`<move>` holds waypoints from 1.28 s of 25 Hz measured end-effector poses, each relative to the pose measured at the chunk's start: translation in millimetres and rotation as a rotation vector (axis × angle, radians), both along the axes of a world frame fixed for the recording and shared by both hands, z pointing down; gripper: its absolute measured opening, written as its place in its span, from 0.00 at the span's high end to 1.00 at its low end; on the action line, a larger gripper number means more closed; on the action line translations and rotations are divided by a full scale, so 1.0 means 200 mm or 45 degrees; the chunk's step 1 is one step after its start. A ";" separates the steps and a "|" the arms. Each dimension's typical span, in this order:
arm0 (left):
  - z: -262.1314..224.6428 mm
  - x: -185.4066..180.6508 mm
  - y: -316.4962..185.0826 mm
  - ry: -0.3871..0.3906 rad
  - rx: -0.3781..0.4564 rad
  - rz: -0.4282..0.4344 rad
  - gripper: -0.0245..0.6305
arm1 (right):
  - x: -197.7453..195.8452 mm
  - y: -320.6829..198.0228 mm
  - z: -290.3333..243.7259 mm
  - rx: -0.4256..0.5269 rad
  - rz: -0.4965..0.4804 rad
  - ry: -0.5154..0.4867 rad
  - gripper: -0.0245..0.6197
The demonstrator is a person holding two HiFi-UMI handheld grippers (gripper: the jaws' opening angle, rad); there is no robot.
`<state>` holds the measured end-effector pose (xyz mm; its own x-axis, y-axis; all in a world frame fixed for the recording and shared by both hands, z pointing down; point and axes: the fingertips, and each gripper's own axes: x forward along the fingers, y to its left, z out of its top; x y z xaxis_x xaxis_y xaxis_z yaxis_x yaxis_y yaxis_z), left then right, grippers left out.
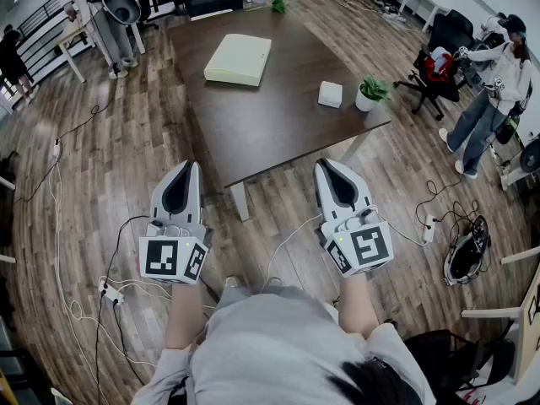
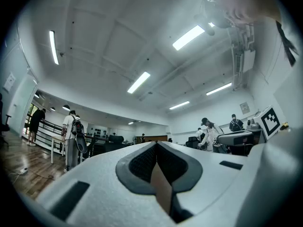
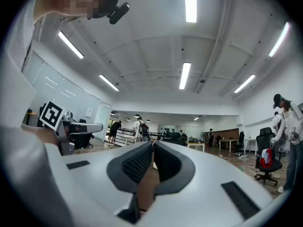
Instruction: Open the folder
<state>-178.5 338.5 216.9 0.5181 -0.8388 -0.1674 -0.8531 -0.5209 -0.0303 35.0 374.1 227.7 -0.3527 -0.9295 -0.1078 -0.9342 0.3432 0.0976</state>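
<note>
No readable text, brands or numbers. Only coded square markers (image 1: 162, 257): left gripper (image 1: 191, 167) cube (image 1: 173, 258), right gripper (image 1: 324, 165) cube (image 1: 363, 250).

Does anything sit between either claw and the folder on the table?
Nothing visible does. The folder lies far back on the table; only bare tabletop separates it from the left claw and right claw, both shut short of the near edge. The white box and potted plant stand off to the right.
</note>
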 end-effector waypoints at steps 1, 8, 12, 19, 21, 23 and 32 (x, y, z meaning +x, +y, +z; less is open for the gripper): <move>0.00 0.00 0.00 -0.001 0.000 -0.001 0.95 | 0.00 0.00 0.00 0.001 -0.001 -0.002 0.93; 0.01 0.06 0.03 -0.002 0.002 -0.013 0.95 | 0.06 0.02 0.02 0.005 -0.012 -0.012 0.93; 0.01 0.09 0.04 -0.005 0.003 -0.024 0.95 | 0.08 0.02 0.02 0.005 -0.024 -0.015 0.93; 0.02 0.10 0.04 0.006 0.016 -0.059 0.95 | 0.12 0.02 0.03 0.015 -0.055 -0.011 0.93; 0.01 0.10 0.05 0.010 0.025 -0.069 0.95 | 0.13 0.02 0.03 0.031 -0.060 -0.031 0.93; 0.02 0.11 0.05 0.007 0.029 -0.075 0.95 | 0.14 0.02 0.03 0.034 -0.072 -0.054 0.93; 0.05 0.10 -0.06 0.006 0.026 -0.074 0.95 | 0.14 -0.09 0.07 0.014 -0.067 -0.084 0.93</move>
<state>-159.1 326.9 227.9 0.4680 -0.8637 -0.1870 -0.8819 -0.4700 -0.0367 63.9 356.2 241.3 -0.3930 -0.9084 -0.1424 -0.9193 0.3914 0.0405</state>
